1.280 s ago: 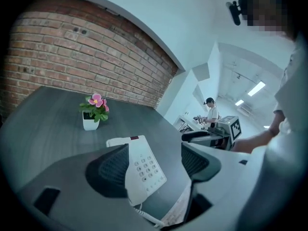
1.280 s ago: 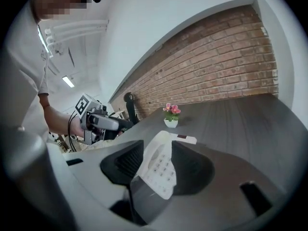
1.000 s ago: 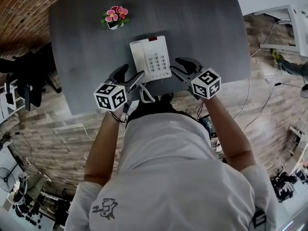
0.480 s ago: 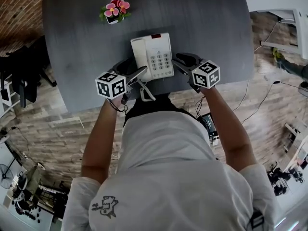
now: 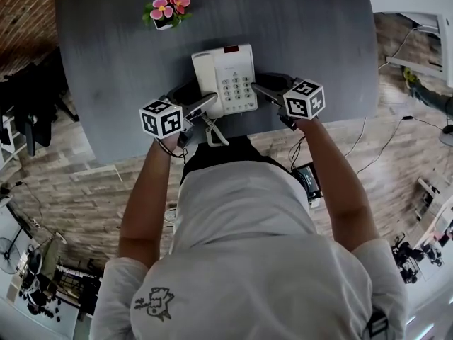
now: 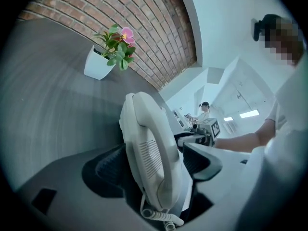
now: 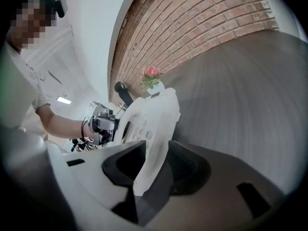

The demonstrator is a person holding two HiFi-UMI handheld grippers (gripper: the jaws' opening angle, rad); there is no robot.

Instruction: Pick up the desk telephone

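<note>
A white desk telephone [image 5: 226,80] with a grey keypad lies on the dark grey table [image 5: 318,34] near its front edge. My left gripper [image 5: 195,103] is at the phone's left side. Its handset [image 6: 149,148] stands between the two dark pads, which touch it on both sides. My right gripper [image 5: 272,89] is at the phone's right side. The thin right edge of the telephone [image 7: 154,129] sits between the right gripper's [image 7: 156,170] pads, and they press on it. The coiled cord [image 5: 214,134] hangs over the table edge.
A small white pot with pink flowers [image 5: 166,9] stands at the table's far left, well behind the phone. Beyond the table lie wooden floor, cables [image 5: 375,147] on the right and dark office chairs [image 5: 32,119] on the left.
Both grippers have come down and forward along the phone's two sides, so the handset and the right edge now sit between their pads. The phone stays on the table.
</note>
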